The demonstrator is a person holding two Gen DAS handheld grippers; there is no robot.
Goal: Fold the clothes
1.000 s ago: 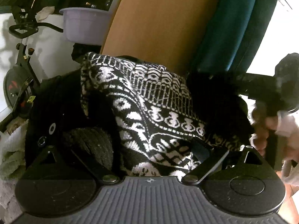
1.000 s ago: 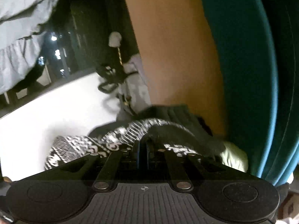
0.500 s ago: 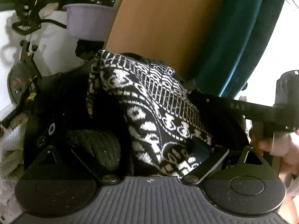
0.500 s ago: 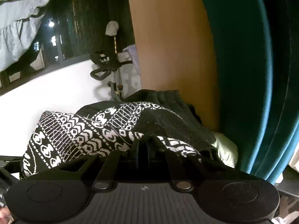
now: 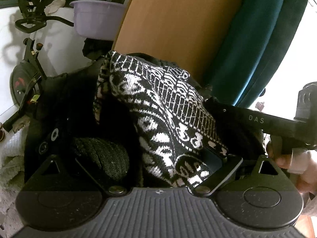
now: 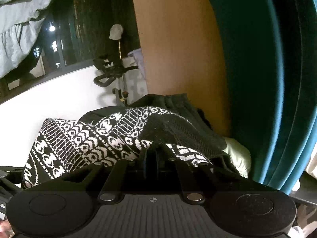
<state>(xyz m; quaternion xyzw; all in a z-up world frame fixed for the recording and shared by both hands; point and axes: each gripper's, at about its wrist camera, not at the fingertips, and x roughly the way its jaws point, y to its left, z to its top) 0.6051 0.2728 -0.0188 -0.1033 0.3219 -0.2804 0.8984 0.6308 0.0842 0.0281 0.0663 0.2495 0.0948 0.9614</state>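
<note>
While the black-and-white patterned knit sweater hangs bunched between the two tools, the right gripper has its jaws drawn together, clamped on a fold of that sweater where the plain black ribbed part meets the patterned part. From the right wrist view the knit spreads away to the left of the pinched fold, its white diamond bands facing the camera.

The left gripper has its jaws set wide apart, and the sweater lies draped down through the gap between them; the right finger touches the cloth, but whether the fabric is actually pinched cannot be told. A dark ribbed cuff or sock-like roll sits beside the sweater, just inside the left finger.

Seen from the left wrist, the right gripper's black body, lettered "DAS", reaches into the sweater from the right, with a hand around its handle.

Behind the sweater stands a tan wooden panel, with a teal curtain to the right of it. Left of the sweater are a lilac plastic basin, a black exercise bike against a white wall, and a pale towel low at the edge.
</note>
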